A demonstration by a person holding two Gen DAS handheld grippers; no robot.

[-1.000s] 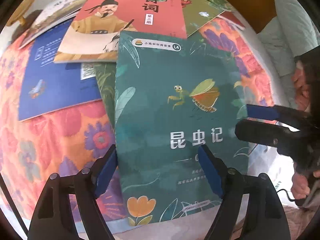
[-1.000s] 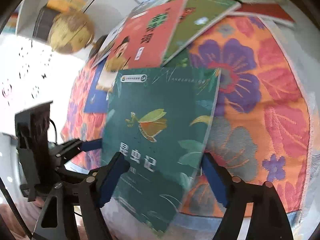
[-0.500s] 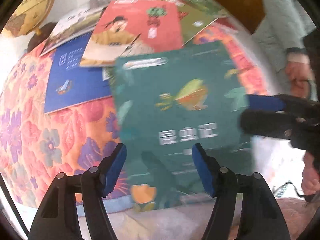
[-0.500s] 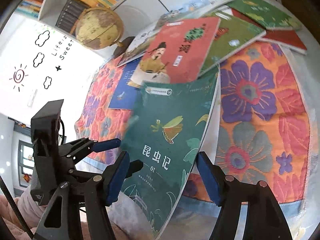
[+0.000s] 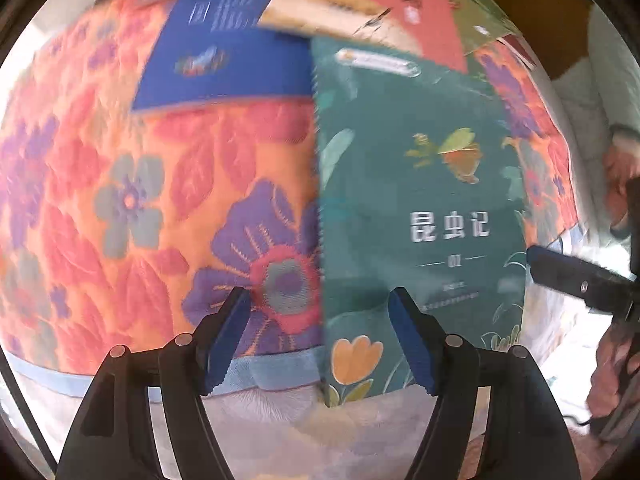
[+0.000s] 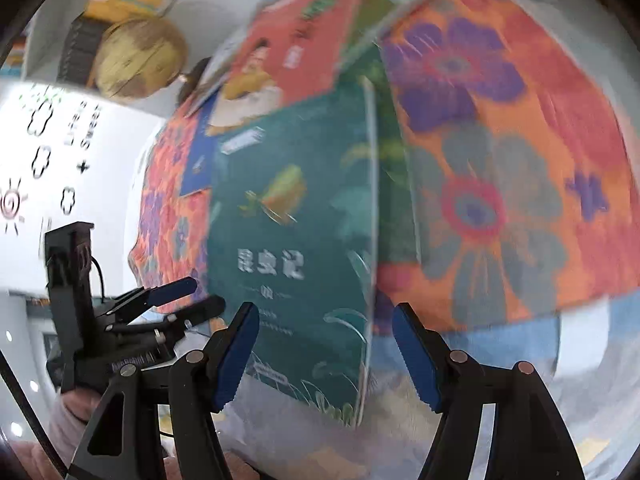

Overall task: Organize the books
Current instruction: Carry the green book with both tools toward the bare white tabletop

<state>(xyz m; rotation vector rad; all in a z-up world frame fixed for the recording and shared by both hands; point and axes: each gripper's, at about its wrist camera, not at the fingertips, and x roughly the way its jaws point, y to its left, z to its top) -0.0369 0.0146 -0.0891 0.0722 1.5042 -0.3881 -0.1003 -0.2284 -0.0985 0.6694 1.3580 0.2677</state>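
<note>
The cloth (image 5: 132,200) is a thick woven fabric with raised, quilted-looking flower patterns and a matt face. The green book (image 5: 420,200) has a smooth paper cover with a slight sheen, as does the red book (image 5: 400,4). Both grippers' fingers (image 6: 236,352) look like matt black plastic with ridged blue pads and small metal pins.

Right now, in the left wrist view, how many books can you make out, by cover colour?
teal book: 1
blue book: 1
red book: 1
olive-green book: 1
Total: 4 clearly seen; the covers at the far edge are too blurred to count.
</note>
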